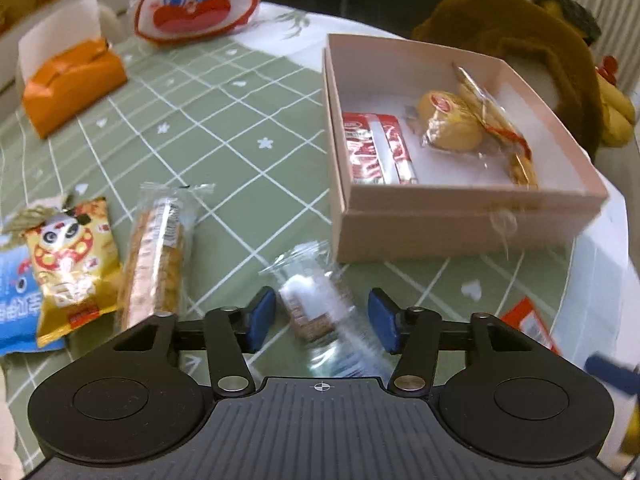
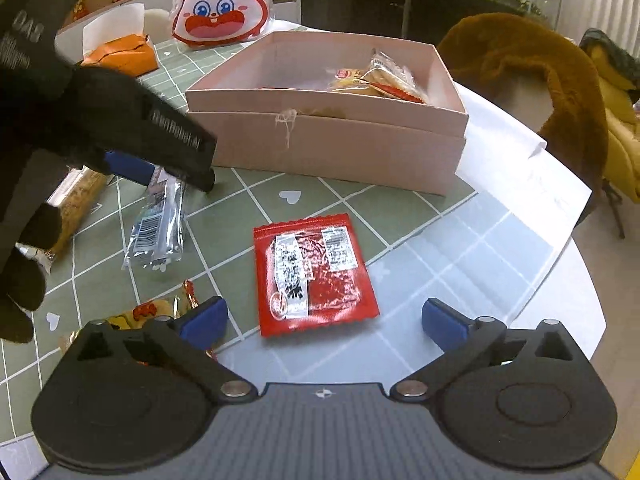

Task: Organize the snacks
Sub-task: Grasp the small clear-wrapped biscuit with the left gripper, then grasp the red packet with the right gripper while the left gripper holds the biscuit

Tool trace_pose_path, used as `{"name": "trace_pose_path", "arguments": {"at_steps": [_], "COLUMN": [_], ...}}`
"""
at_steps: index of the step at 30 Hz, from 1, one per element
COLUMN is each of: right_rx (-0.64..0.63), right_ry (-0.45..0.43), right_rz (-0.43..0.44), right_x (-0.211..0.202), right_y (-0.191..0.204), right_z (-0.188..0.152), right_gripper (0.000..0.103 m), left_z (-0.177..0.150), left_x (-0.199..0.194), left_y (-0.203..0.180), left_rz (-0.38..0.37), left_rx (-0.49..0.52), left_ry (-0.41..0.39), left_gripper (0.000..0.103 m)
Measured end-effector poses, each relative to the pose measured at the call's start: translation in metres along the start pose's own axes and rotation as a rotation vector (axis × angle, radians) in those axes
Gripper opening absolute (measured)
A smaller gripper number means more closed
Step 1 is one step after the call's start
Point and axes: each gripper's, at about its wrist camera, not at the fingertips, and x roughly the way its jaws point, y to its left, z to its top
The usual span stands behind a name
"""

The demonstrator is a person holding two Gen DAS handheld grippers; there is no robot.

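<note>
While the left claw (image 1: 322, 322) hangs over the green checked bench (image 1: 224, 120), its blue pads stand apart on either side of a clear-wrapped snack bar (image 1: 320, 312) lying blurred on the cloth; whether either pad touches the wrapper cannot be told. To the left lie a long clear-wrapped cereal bar (image 1: 158, 256), a gold panda-print packet (image 1: 74, 256) and, at the edge, a blue packet (image 1: 16, 300). Ahead on the right sits an open pink box (image 1: 460, 216) holding a red-and-white packet (image 1: 376, 148) and clear-wrapped yellow cakes (image 1: 472, 124). An orange tissue pack (image 1: 72, 84) and a white-and-red rabbit-face bag (image 1: 196, 0) stand at the far side, with a brown furry garment (image 1: 520, 36) behind the box.

From the right wrist, the right claw (image 2: 324, 322) has its pads spread wide, nothing between them but bare cloth; a flat red foil packet (image 2: 316, 272) lies just ahead, untouched. The pink box (image 2: 328, 148) stands beyond it, snacks showing inside at its far right. At left, the left claw (image 2: 160, 168), held by a black-gloved hand (image 2: 28, 264), points down over the clear-wrapped bar (image 2: 160, 224). A gold-wrapped snack (image 2: 160, 310) lies partly hidden beside the right claw's left pad.
</note>
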Motion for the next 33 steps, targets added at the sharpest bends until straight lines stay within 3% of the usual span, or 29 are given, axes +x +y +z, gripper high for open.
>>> {"name": "trace_pose_path", "arguments": {"at_steps": [2, 8, 14, 20, 29, 33], "right_rx": [0.002, 0.019, -0.032, -0.035, -0.066, -0.075], "right_ry": [-0.002, 0.000, -0.043, 0.004, 0.007, 0.047], "right_rz": [0.000, -0.015, 0.023, 0.047, 0.099, 0.095], "right_x": [-0.001, -0.001, -0.003, 0.000, 0.005, 0.007], "right_y": [0.000, 0.001, -0.004, -0.012, -0.003, 0.000], "right_z": [-0.001, -0.003, -0.010, 0.002, 0.017, 0.024], "right_gripper": [0.103, 0.103, 0.103, 0.103, 0.086, 0.085], "left_z": [-0.010, -0.040, -0.062, -0.062, -0.062, -0.062], "left_x": [-0.006, -0.031, -0.048, -0.048, -0.048, -0.048], "left_y": [0.010, 0.040, 0.035, 0.035, 0.034, 0.036], "left_rz": [-0.027, -0.131, -0.141, -0.148, -0.148, -0.156], "left_rx": [-0.015, -0.073, -0.030, -0.055, -0.057, -0.078], "left_ry": [-0.023, -0.012, 0.010, 0.026, 0.025, 0.022], "left_gripper": [0.044, 0.043, 0.043, 0.044, 0.043, 0.043]}}
